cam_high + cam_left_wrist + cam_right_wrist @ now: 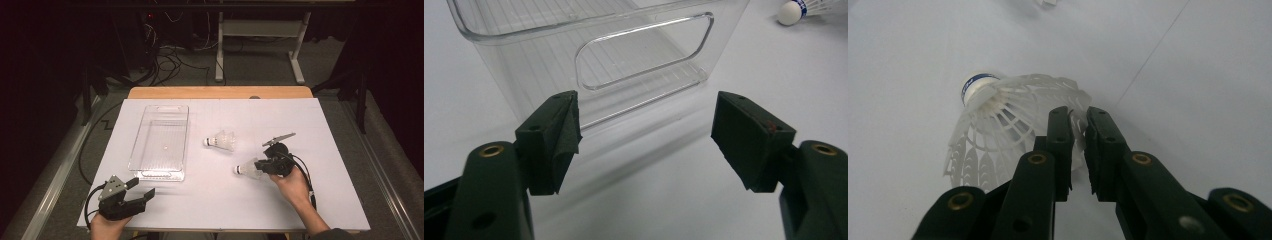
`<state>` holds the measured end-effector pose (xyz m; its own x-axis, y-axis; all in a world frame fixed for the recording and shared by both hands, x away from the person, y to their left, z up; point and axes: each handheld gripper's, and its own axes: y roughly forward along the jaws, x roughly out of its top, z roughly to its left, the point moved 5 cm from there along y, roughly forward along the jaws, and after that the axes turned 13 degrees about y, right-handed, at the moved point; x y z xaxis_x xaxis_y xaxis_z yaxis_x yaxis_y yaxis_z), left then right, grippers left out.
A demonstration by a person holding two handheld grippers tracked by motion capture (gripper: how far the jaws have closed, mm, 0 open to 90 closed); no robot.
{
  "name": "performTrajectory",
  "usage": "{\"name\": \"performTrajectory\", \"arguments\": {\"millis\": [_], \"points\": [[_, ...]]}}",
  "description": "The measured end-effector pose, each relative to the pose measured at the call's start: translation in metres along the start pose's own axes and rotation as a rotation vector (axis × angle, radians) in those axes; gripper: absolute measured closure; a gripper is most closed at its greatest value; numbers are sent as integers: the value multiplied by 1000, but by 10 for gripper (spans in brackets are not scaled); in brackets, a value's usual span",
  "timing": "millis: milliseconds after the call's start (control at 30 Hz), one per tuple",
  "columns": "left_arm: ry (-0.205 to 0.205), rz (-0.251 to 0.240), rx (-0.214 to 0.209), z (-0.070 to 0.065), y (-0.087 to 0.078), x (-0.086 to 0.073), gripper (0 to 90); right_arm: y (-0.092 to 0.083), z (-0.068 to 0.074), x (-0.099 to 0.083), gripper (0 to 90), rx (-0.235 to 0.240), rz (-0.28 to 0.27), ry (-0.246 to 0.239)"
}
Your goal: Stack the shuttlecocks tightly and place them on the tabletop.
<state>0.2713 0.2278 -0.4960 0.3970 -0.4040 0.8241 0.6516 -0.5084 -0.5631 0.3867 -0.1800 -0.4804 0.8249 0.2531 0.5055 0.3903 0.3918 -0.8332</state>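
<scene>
So the table [320, 150] has a white sheet over it with a strip of wood showing at the far edge; a clear plastic bin [161, 141] sits left of centre, long side running near-to-far, nothing visible in it; it's got a slot handle cut into its near end wall, which you can see right up close in the left gripper view [644, 52].

Two white plastic shuttlecocks out here; the far shuttlecock [221, 141] lies on its side just right of the bin, cork pointing left, nothing touching it; its cork tip also pokes into the top right corner of the left gripper view [793, 11].

The near shuttlecock [248, 169] is to the right and a bit nearer, cork also pointing left; the right gripper [263, 164] has its jaws nearly closed, pinching the edge of the skirt; the right gripper view shows the skirt rim [1013, 125] squeezed in the thin gap between the pads [1060, 145]; blue band around the cork.

The left gripper [142, 189] is at the near left corner of the table, just short of the bin's near end; jaws spread wide, holding nothing, pointed at the bin's handle.
</scene>
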Motion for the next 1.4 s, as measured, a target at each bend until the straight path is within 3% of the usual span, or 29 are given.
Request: {"name": "performTrajectory", "arguments": {"millis": [767,1400], "points": [[1,0,-1,0,0,0,288,9,-4,-1,740,-4,16,15],[0,-1,-1,0,0,0,287,2,-3,-4,661,19,-5,30]]}}
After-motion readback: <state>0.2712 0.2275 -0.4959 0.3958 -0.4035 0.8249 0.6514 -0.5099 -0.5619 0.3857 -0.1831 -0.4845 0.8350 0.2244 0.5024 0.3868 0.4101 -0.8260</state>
